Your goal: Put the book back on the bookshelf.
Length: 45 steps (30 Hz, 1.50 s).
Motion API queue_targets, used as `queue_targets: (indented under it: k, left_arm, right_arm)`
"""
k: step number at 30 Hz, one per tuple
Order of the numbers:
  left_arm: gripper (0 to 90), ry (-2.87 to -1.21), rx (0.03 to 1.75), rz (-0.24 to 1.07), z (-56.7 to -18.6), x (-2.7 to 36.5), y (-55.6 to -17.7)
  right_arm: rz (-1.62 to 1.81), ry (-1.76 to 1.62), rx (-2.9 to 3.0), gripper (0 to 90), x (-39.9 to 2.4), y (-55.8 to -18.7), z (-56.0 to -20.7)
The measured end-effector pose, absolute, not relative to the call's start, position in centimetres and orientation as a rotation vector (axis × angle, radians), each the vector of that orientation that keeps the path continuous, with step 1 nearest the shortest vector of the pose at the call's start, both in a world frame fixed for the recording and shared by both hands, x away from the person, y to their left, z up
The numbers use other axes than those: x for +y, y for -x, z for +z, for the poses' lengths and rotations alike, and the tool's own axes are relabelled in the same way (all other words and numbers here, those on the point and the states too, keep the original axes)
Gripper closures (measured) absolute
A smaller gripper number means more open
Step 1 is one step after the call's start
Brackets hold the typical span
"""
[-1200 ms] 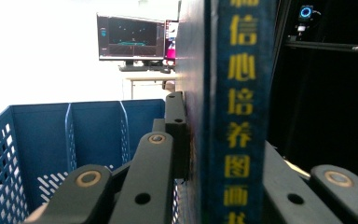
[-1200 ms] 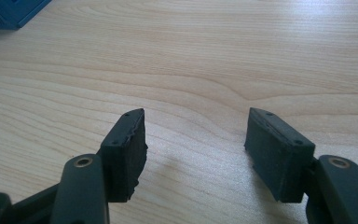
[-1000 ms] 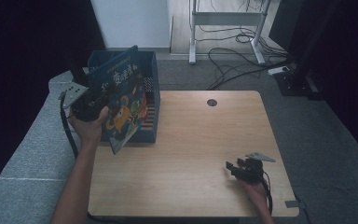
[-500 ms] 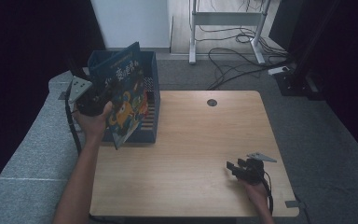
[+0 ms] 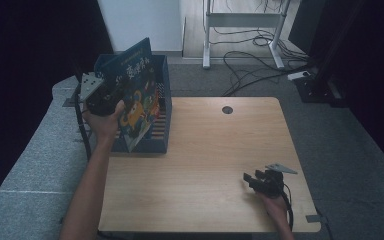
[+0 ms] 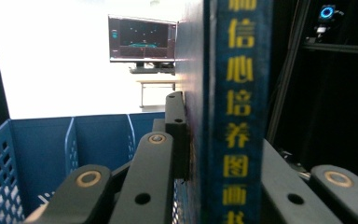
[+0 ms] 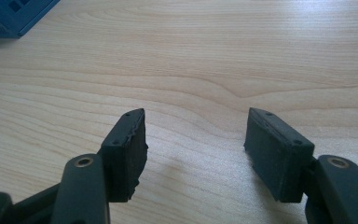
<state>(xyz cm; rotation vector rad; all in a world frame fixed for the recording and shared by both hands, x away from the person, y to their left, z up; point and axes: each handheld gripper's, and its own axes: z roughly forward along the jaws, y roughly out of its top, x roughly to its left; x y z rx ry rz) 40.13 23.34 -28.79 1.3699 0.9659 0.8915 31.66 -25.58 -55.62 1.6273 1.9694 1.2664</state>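
A blue picture book (image 5: 136,95) with a cartoon cover is held tilted over the blue perforated crate (image 5: 160,137) at the table's left edge. My left gripper (image 5: 111,95) is shut on the book. In the left gripper view the book's spine (image 6: 240,112) with yellow characters stands between the jaws, and the crate's inner wall (image 6: 42,154) lies below. My right gripper (image 5: 250,179) rests low over the wooden table (image 5: 215,150) near its front right corner. Its jaws stand apart with nothing between the pads (image 7: 128,149), just bare wood.
More books stand inside the crate. A round cable hole (image 5: 227,109) sits near the table's far edge. Cables and a desk frame (image 5: 240,30) lie on the floor beyond. A grey padded surface (image 5: 35,160) borders the table on the left.
My left hand has carried the book slightly up and toward the far left over the crate. The right gripper has stayed in place.
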Motion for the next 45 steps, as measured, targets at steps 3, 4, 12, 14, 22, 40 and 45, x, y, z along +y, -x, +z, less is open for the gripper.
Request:
queue_targets:
  k: [3, 4, 12, 14, 22, 40, 45]
  left_arm:
    - [82.1, -1.369, 0.964, 0.902, -28.9, 23.2, -40.4]
    - [82.1, -1.364, 0.966, 0.901, -28.9, 23.1, -40.6]
    - [82.1, -1.344, 0.987, 0.931, -29.4, 22.4, -41.8]
    - [82.1, -1.347, 0.987, 0.940, -29.5, 22.3, -42.1]
    - [82.1, -1.342, 1.011, 0.948, -30.0, 22.0, -43.0]
    - [82.1, -1.344, 1.025, 0.966, -31.3, 20.3, -45.4]
    - [82.2, -1.349, 1.023, 0.986, -31.6, 19.9, -46.1]
  right_arm:
    - [1.268, -1.627, 1.969, 37.8, -25.6, -31.7, -55.6]
    - [1.262, -1.628, 1.975, 37.8, -25.6, -31.7, -55.6]
    - [1.283, -1.646, 1.955, 38.5, -25.8, -31.7, -55.7]
    - [1.279, -1.646, 1.957, 38.6, -25.8, -31.7, -55.6]
    - [1.273, -1.639, 1.959, 38.4, -25.8, -31.7, -55.6]
    - [1.284, -1.646, 1.954, 38.6, -25.9, -31.7, -55.7]
    - [1.284, -1.649, 1.953, 38.6, -25.9, -31.7, -55.7]
